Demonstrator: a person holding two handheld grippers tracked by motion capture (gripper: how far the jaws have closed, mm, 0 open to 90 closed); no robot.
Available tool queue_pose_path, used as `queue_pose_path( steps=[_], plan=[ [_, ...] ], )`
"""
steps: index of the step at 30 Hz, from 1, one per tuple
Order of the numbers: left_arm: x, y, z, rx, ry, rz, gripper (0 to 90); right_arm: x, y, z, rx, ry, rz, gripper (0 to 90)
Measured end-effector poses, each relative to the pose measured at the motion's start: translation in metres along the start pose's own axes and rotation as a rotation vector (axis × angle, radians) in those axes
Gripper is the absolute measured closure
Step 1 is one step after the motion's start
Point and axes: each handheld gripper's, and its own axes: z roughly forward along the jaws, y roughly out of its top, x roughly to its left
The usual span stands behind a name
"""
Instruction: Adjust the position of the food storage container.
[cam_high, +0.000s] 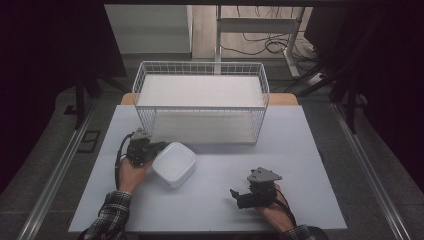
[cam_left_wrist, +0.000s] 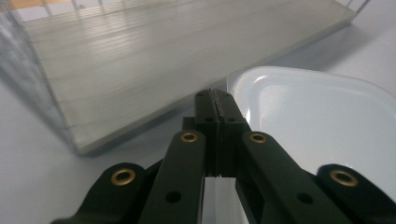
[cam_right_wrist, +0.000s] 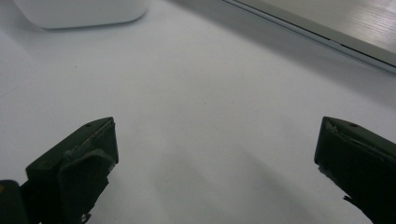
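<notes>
Pinching white container (cam_high: 174, 164) rim, left tool (cam_high: 159, 148), no readable labels

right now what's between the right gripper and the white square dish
Nothing: in the high view and the right gripper view, only bare table lies between the open right gripper and the white square dish.

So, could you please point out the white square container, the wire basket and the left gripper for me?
white square container (cam_high: 174, 164), high view, middle of its top face.
wire basket (cam_high: 200, 66), high view, far rim of the wire frame.
left gripper (cam_left_wrist: 216, 100), left gripper view, tips of its shut jaws.
</notes>
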Motion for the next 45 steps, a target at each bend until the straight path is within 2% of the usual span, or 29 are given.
queue_pose_path(
  steps=[5,8,11,12,14,16,19,21,25,26,30,31,35,37,38,41,42,45],
  plan=[
    [-0.009,0.002,0.005,0.007,-0.025,0.017,90.0,0.001,0.0,0.0,-0.001,0.0,-0.001,0.0],
    [-0.02,0.004,0.012,0.01,-0.072,0.02,90.0,0.001,0.0,0.0,0.0,0.0,0.001,0.0],
    [-0.026,0.004,0.015,0.018,-0.093,0.016,90.0,0.001,0.001,0.0,-0.003,0.002,0.0,0.0],
    [-0.031,0.005,0.018,0.018,-0.117,0.016,90.0,0.001,0.001,0.0,-0.006,0.004,0.003,0.0],
    [-0.034,0.006,0.019,0.018,-0.123,0.024,90.0,0.001,0.001,0.0,-0.009,0.004,0.006,0.0],
    [-0.037,0.006,0.017,0.009,-0.102,0.044,90.0,0.001,0.002,-0.002,-0.018,0.011,0.016,0.0],
    [-0.035,0.007,0.008,-0.018,-0.037,0.066,90.0,0.0,0.003,-0.003,-0.025,0.018,0.023,0.0],
    [-0.034,0.007,0.006,-0.024,-0.03,0.065,90.0,-0.001,0.004,-0.003,-0.027,0.025,0.029,0.0],
    [-0.03,0.0,-0.007,-0.038,-0.019,0.037,90.0,-0.003,0.007,-0.001,-0.034,0.035,0.033,0.0],
    [-0.029,-0.006,-0.014,-0.04,-0.014,0.017,90.0,-0.004,0.009,0.001,-0.035,0.04,0.037,0.0],
    [-0.029,-0.016,-0.026,-0.044,-0.002,-0.003,90.0,-0.005,0.013,0.008,-0.028,0.04,0.034,1.2],
    [-0.03,-0.02,-0.031,-0.044,0.003,-0.011,90.0,-0.005,0.015,0.013,-0.01,0.059,0.036,7.6],
    [-0.034,-0.039,-0.041,-0.005,0.014,-0.039,90.0,-0.003,0.023,0.023,0.008,0.069,0.017,22.8],
    [-0.035,-0.044,-0.042,0.009,0.019,-0.042,90.0,-0.002,0.03,0.026,0.003,0.082,0.015,35.2],
    [-0.038,-0.051,-0.044,0.03,0.021,-0.062,90.0,-0.002,0.034,0.028,0.0,0.098,0.017,42.3],
    [-0.043,-0.057,-0.047,0.042,0.02,-0.075,90.0,-0.002,0.046,0.037,0.005,0.132,0.007,58.9],
    [-0.046,-0.061,-0.047,0.053,0.005,-0.086,90.0,-0.002,0.051,0.042,0.002,0.146,0.004,66.7],
    [-0.052,-0.062,-0.043,0.071,-0.005,-0.08,90.0,-0.001,0.061,0.054,-0.008,0.166,-0.004,78.6]
  ],
)
